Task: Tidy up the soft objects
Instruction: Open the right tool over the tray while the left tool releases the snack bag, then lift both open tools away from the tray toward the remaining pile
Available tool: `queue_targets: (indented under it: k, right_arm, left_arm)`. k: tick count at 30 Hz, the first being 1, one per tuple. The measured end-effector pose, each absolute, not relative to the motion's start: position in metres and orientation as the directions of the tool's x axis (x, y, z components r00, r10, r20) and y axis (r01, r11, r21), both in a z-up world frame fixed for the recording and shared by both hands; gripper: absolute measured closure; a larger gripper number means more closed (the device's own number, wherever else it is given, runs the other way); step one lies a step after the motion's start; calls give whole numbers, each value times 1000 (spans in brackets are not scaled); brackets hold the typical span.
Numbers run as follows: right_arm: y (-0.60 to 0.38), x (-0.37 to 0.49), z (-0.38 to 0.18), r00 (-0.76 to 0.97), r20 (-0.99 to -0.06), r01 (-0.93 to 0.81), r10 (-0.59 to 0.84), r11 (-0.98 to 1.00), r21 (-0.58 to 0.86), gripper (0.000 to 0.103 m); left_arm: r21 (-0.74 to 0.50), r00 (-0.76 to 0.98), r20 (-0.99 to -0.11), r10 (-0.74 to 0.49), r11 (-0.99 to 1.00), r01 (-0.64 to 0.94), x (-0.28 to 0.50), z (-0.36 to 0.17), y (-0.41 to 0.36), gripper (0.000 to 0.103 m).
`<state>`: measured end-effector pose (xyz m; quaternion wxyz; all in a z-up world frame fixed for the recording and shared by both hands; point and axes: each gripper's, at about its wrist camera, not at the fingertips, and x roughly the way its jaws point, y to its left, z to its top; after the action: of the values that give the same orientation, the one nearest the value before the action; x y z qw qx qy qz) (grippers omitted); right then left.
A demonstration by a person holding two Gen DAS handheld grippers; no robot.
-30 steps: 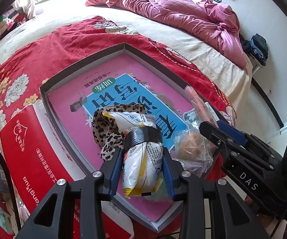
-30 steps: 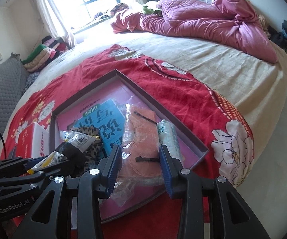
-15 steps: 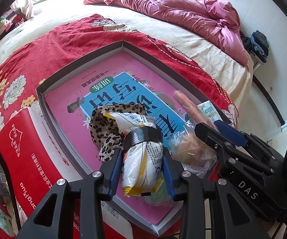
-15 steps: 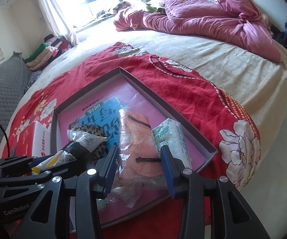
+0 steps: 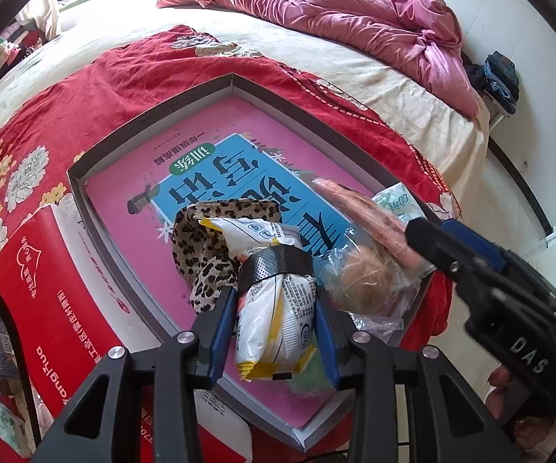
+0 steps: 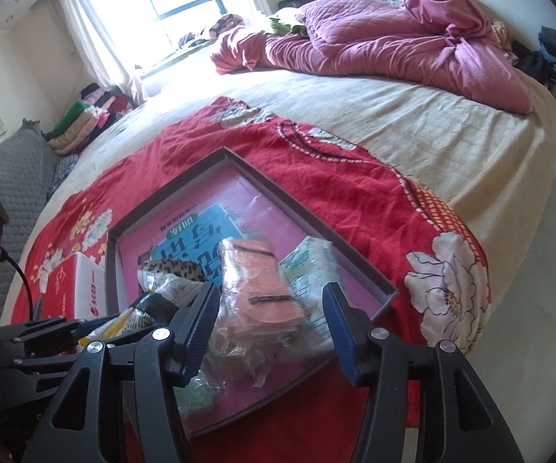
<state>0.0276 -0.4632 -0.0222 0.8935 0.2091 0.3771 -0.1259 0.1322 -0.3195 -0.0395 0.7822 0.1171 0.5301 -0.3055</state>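
Observation:
A shallow grey box (image 5: 150,115) with a pink book inside lies on the red blanket. My left gripper (image 5: 276,305) is shut on a white and yellow taped packet (image 5: 274,320), held over the box next to a leopard-print cloth (image 5: 200,254). My right gripper (image 6: 270,320) is open around a pink item in clear plastic (image 6: 256,285), which rests in the box (image 6: 316,227) beside a green and white tissue pack (image 6: 312,270). In the left wrist view the right gripper (image 5: 482,270) sits by the plastic bag (image 5: 362,277).
A red and white carton (image 5: 46,289) lies left of the box. A crumpled pink quilt (image 6: 393,46) lies at the far side of the bed. The bed edge and floor are at the right. Folded clothes (image 6: 85,115) are stacked by the window.
My right gripper's jaws have opened wider around the pink item. Both grippers have drawn back and up a little. The left still holds the packet.

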Motion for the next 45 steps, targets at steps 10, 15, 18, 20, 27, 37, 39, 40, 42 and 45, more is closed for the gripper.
queue_targets:
  k: [10, 15, 18, 20, 27, 37, 39, 40, 42, 45]
  right_arm:
    - [-464, 23, -13, 697, -714, 387, -70, 875, 291, 46]
    - [-463, 22, -10, 700, -711, 385, -74, 877, 288, 45]
    - [-462, 20, -7, 702, -708, 385, -76, 877, 288, 45]
    - [-461, 18, -5, 705, -705, 387, -81, 877, 286, 45]
    - [-456, 14, 4, 713, -695, 383, -90, 881, 279, 37]
    - [-449, 6, 20, 724, -680, 386, -117, 886, 258, 34]
    - [-446, 5, 23, 723, -680, 384, -122, 889, 250, 32]
    - [-444, 5, 24, 723, -679, 383, -124, 890, 245, 31]
    - [-441, 4, 26, 722, -679, 383, -132, 893, 235, 31]
    - [-435, 2, 31, 725, -674, 379, -137, 898, 225, 31]
  left_arm:
    - [-137, 255, -900, -353, 785, 604, 129, -35, -317, 56]
    - [-147, 262, -892, -367, 785, 602, 128, -29, -313, 55]
    - [-136, 277, -889, -365, 787, 602, 125, -24, -312, 52]
    - [-132, 286, -886, -365, 790, 599, 124, -21, -310, 50]
    - [-116, 320, -874, -366, 796, 594, 115, -7, -300, 46]
    - [-107, 364, -855, -369, 813, 573, 107, 13, -284, 37]
    - [-103, 372, -852, -368, 815, 570, 105, 16, -280, 37]
    - [-99, 379, -850, -366, 817, 568, 103, 19, -278, 37]
    - [-94, 387, -847, -365, 819, 566, 101, 22, -274, 36]
    - [-90, 397, -844, -362, 824, 559, 97, 26, -269, 36]
